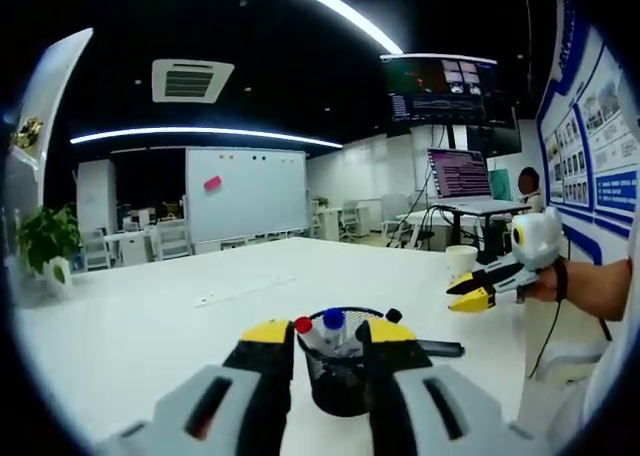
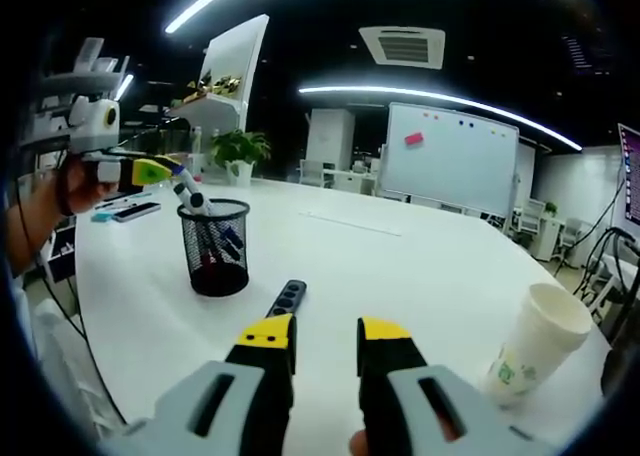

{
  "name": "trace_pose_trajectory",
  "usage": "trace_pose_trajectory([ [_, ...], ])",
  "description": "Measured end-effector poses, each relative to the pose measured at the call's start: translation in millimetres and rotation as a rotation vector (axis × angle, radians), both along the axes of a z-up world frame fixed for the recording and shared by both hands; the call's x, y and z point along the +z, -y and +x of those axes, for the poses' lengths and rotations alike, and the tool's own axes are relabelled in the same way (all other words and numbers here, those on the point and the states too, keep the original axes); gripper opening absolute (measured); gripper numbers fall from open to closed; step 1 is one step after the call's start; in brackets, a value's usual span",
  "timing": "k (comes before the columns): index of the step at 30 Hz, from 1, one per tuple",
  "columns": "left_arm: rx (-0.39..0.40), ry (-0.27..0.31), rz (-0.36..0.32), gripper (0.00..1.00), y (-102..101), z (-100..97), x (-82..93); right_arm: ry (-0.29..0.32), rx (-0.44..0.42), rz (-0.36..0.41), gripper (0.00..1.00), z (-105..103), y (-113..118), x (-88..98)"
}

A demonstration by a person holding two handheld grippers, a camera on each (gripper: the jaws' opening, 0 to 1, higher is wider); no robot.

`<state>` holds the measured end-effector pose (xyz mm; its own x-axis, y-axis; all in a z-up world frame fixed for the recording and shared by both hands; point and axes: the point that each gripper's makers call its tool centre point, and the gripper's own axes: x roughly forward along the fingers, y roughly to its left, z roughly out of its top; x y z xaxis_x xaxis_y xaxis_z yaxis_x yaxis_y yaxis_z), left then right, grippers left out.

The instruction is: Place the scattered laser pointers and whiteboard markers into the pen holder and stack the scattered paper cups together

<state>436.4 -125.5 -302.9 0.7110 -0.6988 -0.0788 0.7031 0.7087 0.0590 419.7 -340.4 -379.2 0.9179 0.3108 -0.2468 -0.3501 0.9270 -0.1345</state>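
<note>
Both grippers are open and hold nothing. Low in the left gripper view, the left gripper (image 1: 328, 334) has its yellow tips on either side of the black mesh pen holder (image 1: 338, 381), which has markers (image 1: 322, 331) inside. Low in the right gripper view, the right gripper (image 2: 325, 333) points at a black laser pointer (image 2: 286, 298) lying on the white table (image 2: 400, 266). Paper cups (image 2: 530, 344) stand stacked at the lower right.
</note>
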Motion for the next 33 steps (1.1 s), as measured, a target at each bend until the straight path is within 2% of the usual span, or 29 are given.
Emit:
trace_pose_trajectory([
  [33, 0.014, 0.01, 0.048, 0.36, -22.9, -20.2, 1.1, -0.002, 0.016, 0.007, 0.24, -1.5, -5.8, -1.9],
])
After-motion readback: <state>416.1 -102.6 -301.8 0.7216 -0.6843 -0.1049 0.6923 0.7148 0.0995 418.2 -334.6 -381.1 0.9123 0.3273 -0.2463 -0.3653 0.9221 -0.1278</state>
